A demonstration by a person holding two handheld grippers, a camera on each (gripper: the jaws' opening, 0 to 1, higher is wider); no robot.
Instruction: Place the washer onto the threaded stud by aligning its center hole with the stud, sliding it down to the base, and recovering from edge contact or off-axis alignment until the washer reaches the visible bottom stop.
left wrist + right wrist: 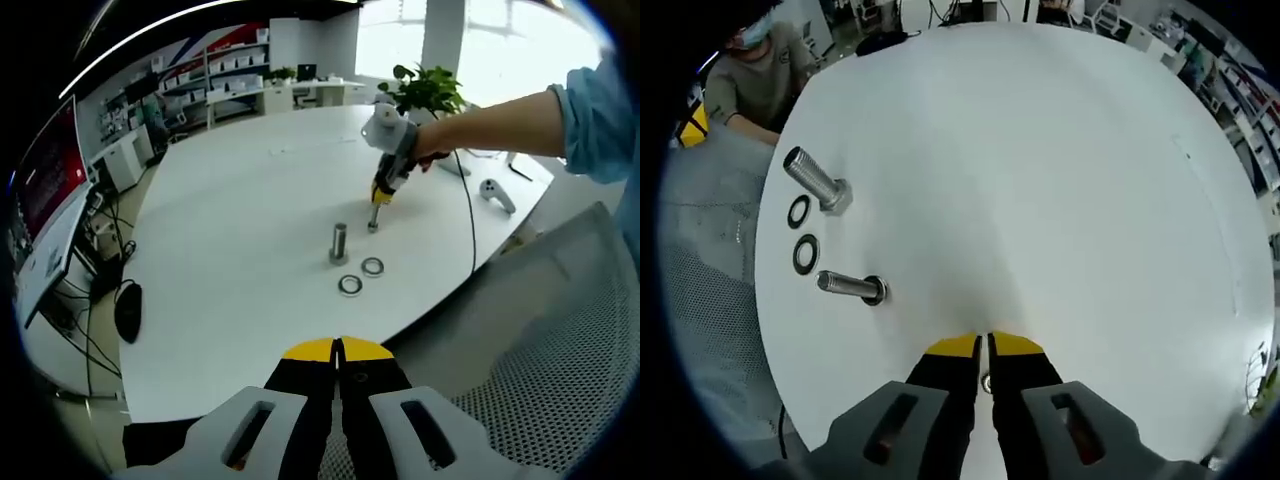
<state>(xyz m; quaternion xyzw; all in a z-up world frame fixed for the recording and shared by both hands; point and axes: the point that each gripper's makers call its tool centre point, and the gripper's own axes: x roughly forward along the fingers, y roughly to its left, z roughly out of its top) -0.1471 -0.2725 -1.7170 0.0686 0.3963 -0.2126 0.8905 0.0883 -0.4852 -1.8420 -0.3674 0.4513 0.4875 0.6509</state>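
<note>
Two metal threaded studs stand on the white table [230, 220]: a taller one [339, 243] [812, 176] on a hex base and a shorter one [373, 221] [848, 286] with a dark ring at its foot. Two loose washers lie flat beside them, one [350, 285] [799, 211] nearer the tall stud and one [372, 266] [805, 253] between the studs. My right gripper [379, 197], held in a hand, hovers just beyond the short stud, its yellow tips [987, 347] together with nothing seen between them. My left gripper [338, 350] is shut, well back off the table's near edge.
A potted plant [430, 90], a white handheld device [497, 195] and a cable lie at the table's far side. A mesh chair back [560, 330] [700, 260] stands by the table edge. A seated person [750, 75] is beyond the studs. A monitor [50, 190] stands left.
</note>
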